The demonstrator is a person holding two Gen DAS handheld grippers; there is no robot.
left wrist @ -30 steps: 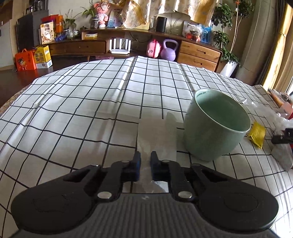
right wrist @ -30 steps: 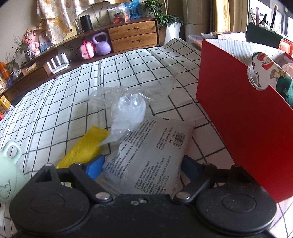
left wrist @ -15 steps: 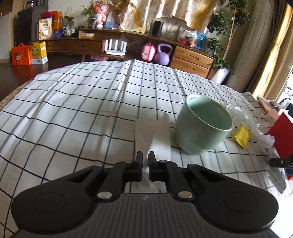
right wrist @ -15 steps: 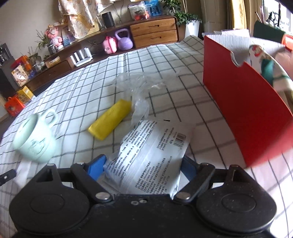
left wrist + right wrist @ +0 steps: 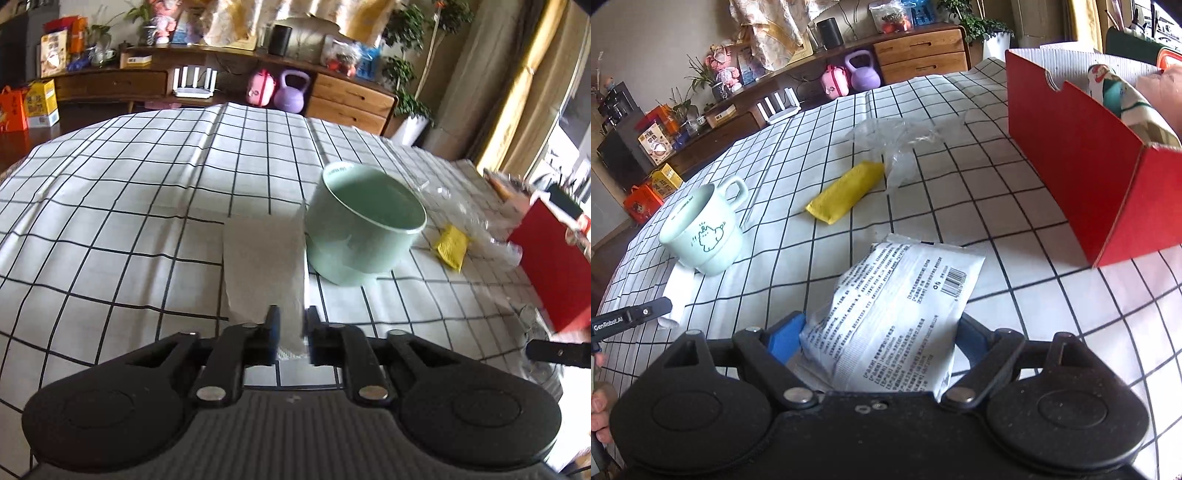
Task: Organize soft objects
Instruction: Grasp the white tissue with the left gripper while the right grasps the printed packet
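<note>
A white paper tissue (image 5: 264,266) lies flat on the checked tablecloth, touching the left side of a pale green mug (image 5: 364,225). My left gripper (image 5: 293,326) sits low over the tissue's near end. Its jaws are opening, with a strip of tissue still between the pads. My right gripper (image 5: 879,328) is shut on a white printed packet (image 5: 901,314) with a barcode, held above the cloth. A yellow sachet (image 5: 846,192) and a crumpled clear plastic bag (image 5: 901,144) lie further out. The red box (image 5: 1071,155) stands to the right with a patterned cloth (image 5: 1123,96) inside.
The mug (image 5: 701,236) stands at the left in the right wrist view, with the tissue (image 5: 677,291) beside it. A wooden sideboard (image 5: 351,99) with kettlebells and a router lies beyond the table. A person's fingers (image 5: 598,406) show at the lower left edge.
The left jaws have parted from their tight pinch on the tissue. The right gripper has carried the packet back and left, away from the red box, bringing the mug into view.
</note>
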